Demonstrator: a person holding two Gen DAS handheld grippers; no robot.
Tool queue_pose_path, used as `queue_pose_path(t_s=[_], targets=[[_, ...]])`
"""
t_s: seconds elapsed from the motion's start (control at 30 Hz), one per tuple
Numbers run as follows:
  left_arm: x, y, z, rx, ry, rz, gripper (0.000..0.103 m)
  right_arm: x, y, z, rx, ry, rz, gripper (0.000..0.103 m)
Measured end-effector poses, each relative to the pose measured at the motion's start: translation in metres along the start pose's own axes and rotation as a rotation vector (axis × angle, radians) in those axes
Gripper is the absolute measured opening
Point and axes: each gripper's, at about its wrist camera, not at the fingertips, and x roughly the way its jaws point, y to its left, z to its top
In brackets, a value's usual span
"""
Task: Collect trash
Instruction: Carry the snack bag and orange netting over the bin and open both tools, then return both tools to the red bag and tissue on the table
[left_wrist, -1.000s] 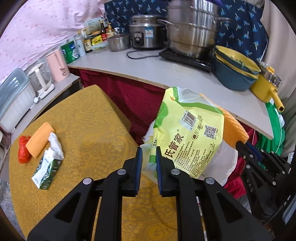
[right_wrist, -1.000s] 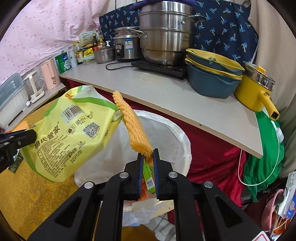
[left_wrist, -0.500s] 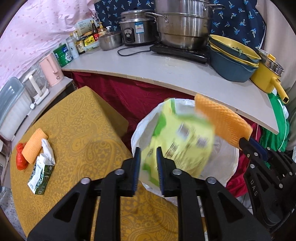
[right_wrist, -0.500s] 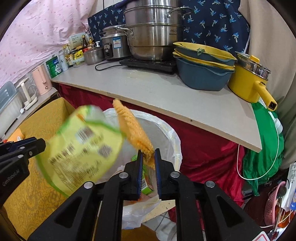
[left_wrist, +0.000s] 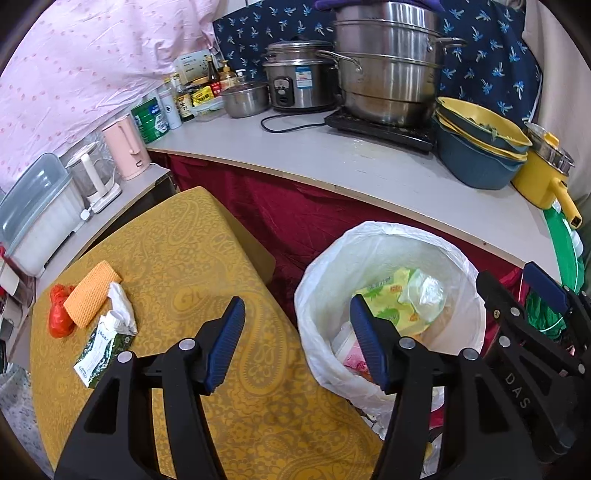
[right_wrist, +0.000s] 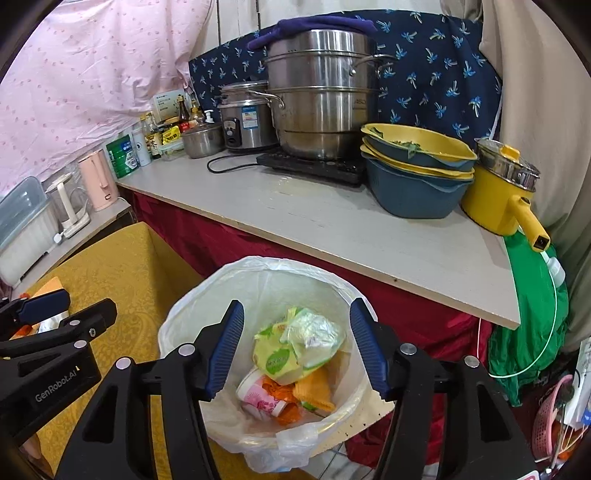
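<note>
A bin lined with a white bag (left_wrist: 388, 236) (right_wrist: 258, 267) stands beside the yellow table (left_wrist: 221, 424). Inside lie a yellow-green snack bag (left_wrist: 391, 308) (right_wrist: 279, 356) and an orange cloth (right_wrist: 314, 387) among other rubbish. My left gripper (left_wrist: 296, 302) hangs over the table's edge, its jaws opening with nothing between them. My right gripper (right_wrist: 296, 304) hovers above the bin, its jaws also opening and empty. On the table's far left lie another orange cloth (left_wrist: 90, 293), a red plastic bag (left_wrist: 59, 314), a crumpled tissue (left_wrist: 120, 306) and a green-white carton (left_wrist: 101, 347).
A grey counter (right_wrist: 332, 221) behind the bin carries a steel steamer pot (right_wrist: 317, 99), a rice cooker (right_wrist: 245, 118), stacked blue-yellow bowls (right_wrist: 417, 173) and a yellow pot (right_wrist: 495, 199). A green bag (right_wrist: 528, 325) hangs at the right. A pink kettle (left_wrist: 123, 151) stands on a side shelf.
Both grippers have gone from shut to open. The snack bag left the left gripper and the orange cloth left the right one; both now lie in the bin.
</note>
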Motion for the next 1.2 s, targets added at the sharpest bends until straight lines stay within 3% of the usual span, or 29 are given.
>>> queue_pose_path(t_s=[0.6,0.77,1.2], targets=[[-0.026,0.076,-0.014,-0.115,-0.043,0.063,0.064,-0.021,0.067,0.002,-0.085,-0.027,0.083,0.065],[-0.030,0.105,-0.023,-0.160,-0.048,0.093,0.070,-0.024,0.094,0.002,-0.117,-0.028,0.117,0.065],[-0.032,0.191,-0.053,-0.291,-0.019,0.192,0.074,-0.027,0.173,-0.008,-0.206,-0.013,0.227,0.066]])
